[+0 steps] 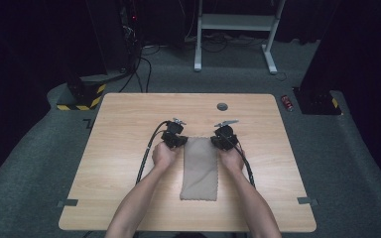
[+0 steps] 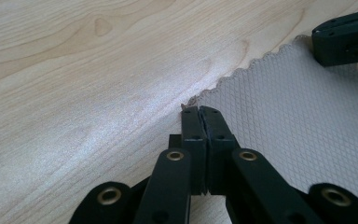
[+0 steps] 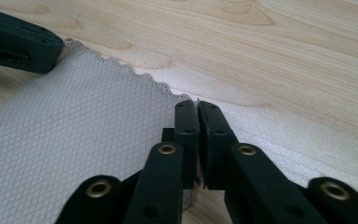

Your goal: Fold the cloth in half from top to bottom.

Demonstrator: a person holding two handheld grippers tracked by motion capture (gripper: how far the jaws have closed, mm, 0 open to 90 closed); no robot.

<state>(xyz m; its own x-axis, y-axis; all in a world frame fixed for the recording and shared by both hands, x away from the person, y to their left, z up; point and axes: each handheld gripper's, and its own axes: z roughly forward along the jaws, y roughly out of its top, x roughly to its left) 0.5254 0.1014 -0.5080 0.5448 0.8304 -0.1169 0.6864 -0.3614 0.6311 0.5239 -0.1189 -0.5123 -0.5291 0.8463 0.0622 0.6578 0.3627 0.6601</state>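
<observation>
Grey cloth [image 1: 200, 168], far corners pinched, bare wooden table [image 1: 124, 129] around.

The person's forearms run off the bottom edge, the left gripper [image 2: 200, 112] hides the cloth [image 2: 298, 121] corner it pinches, and the small red thing [image 1: 287, 102] on the floor is too tiny to name.
</observation>
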